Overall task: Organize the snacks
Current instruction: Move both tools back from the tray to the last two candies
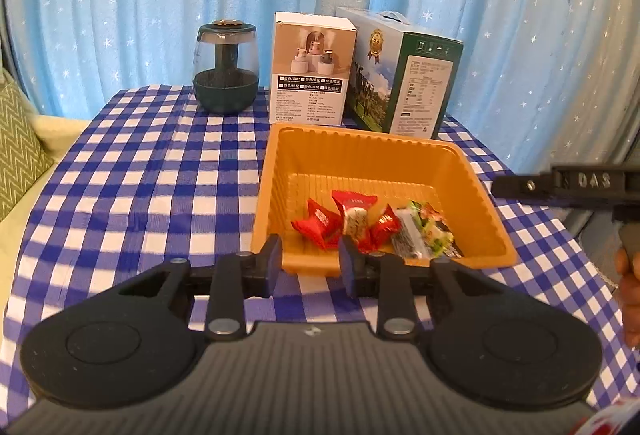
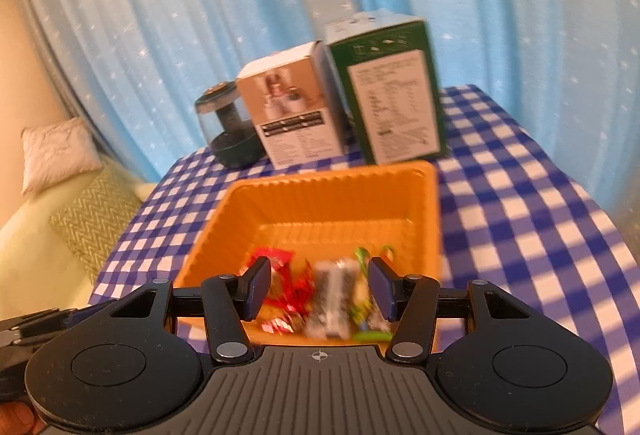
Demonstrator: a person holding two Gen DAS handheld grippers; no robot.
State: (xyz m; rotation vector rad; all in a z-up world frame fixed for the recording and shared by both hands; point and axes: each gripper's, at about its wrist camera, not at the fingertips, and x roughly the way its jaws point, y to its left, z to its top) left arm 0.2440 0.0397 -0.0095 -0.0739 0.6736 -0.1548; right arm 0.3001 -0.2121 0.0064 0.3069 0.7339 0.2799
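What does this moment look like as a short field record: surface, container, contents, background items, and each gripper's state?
surface: blue-and-white checked tablecloth
container: orange tray, open top
contents: red-wrapped candies and green-wrapped snacks, all at the near end
background items: glass jar, white box, green box, along the far edge
left gripper: open, empty, at the tray's near rim
right gripper: open, empty, over the snacks

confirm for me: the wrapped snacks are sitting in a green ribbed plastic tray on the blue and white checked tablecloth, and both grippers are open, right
Not quite. The ribbed plastic tray is orange, not green, as the left wrist view shows. The rest holds: the wrapped snacks lie in it on the blue and white checked tablecloth, and the left gripper and right gripper are both open.
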